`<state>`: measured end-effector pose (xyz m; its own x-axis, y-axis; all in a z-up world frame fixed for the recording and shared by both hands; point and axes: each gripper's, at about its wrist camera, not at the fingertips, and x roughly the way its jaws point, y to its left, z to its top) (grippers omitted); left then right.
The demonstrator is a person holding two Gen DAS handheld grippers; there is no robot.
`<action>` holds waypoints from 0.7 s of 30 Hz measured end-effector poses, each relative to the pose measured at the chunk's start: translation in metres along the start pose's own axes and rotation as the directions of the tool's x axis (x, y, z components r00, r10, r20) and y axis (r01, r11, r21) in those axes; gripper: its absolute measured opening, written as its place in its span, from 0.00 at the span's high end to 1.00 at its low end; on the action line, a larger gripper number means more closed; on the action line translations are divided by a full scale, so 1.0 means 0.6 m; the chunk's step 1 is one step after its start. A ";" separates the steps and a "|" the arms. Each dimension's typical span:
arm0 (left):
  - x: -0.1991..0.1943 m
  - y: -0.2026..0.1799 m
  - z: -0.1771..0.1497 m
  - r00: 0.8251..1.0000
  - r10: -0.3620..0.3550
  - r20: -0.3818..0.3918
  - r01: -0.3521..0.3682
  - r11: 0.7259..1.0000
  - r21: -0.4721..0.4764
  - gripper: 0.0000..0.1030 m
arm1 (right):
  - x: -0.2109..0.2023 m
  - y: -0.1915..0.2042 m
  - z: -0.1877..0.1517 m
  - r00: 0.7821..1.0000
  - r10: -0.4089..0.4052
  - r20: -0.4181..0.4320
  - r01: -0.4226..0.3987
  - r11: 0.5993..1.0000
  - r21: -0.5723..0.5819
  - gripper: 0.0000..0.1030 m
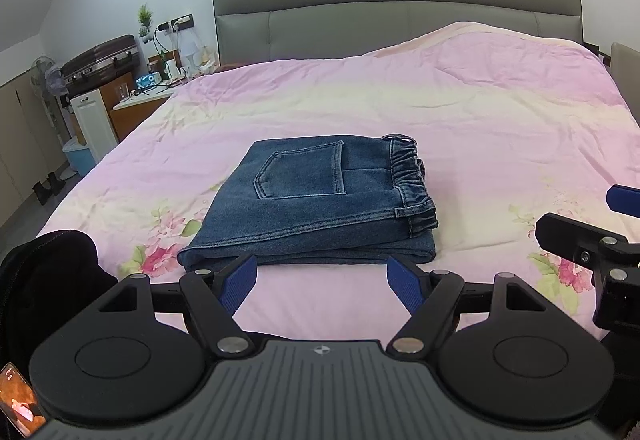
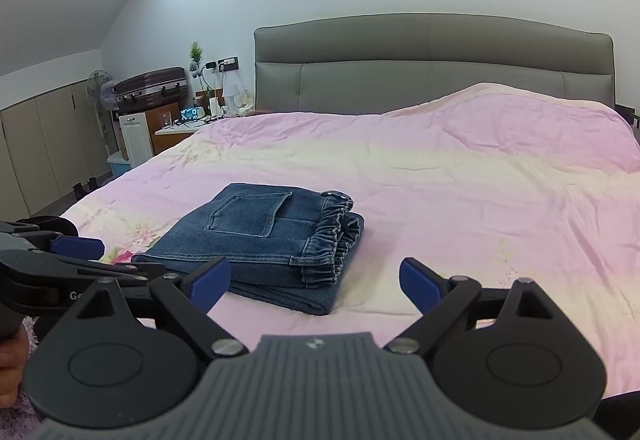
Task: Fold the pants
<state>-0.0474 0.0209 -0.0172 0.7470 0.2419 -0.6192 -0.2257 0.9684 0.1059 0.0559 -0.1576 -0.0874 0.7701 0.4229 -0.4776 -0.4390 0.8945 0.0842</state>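
Note:
Blue denim pants (image 1: 316, 200) lie folded in a neat stack on the pink floral bedspread (image 1: 360, 100), back pocket up, elastic waistband to the right. They also show in the right wrist view (image 2: 260, 240). My left gripper (image 1: 322, 280) is open and empty, just in front of the stack's near edge. My right gripper (image 2: 316, 280) is open and empty, near the stack's front right corner. The right gripper also shows at the right edge of the left wrist view (image 1: 592, 240), and the left gripper at the left of the right wrist view (image 2: 60, 260).
A grey padded headboard (image 1: 396, 12) stands at the far end. A cluttered nightstand (image 1: 148, 96), a suitcase (image 1: 104, 58), a fan (image 1: 46, 80) and a blue bin (image 1: 80, 156) stand left of the bed. A black garment (image 1: 48, 272) lies near left.

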 end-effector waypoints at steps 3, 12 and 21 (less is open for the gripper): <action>-0.001 -0.001 0.000 1.000 0.000 -0.001 0.000 1.000 0.001 0.15 | 0.000 -0.002 0.000 1.000 0.002 0.001 -0.002 1.000 0.000 0.15; -0.002 -0.003 0.000 1.000 -0.002 0.003 0.002 1.000 0.003 0.15 | -0.003 -0.003 -0.001 1.000 0.004 0.007 -0.004 1.000 0.002 0.15; -0.003 -0.002 0.001 1.000 -0.003 0.004 0.003 1.000 0.003 0.15 | -0.003 -0.003 -0.003 1.000 0.011 0.011 -0.011 1.000 -0.003 0.15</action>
<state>-0.0481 0.0194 -0.0159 0.7503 0.2396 -0.6161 -0.2219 0.9692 0.1066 0.0544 -0.1604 -0.0880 0.7707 0.4340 -0.4666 -0.4485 0.8896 0.0866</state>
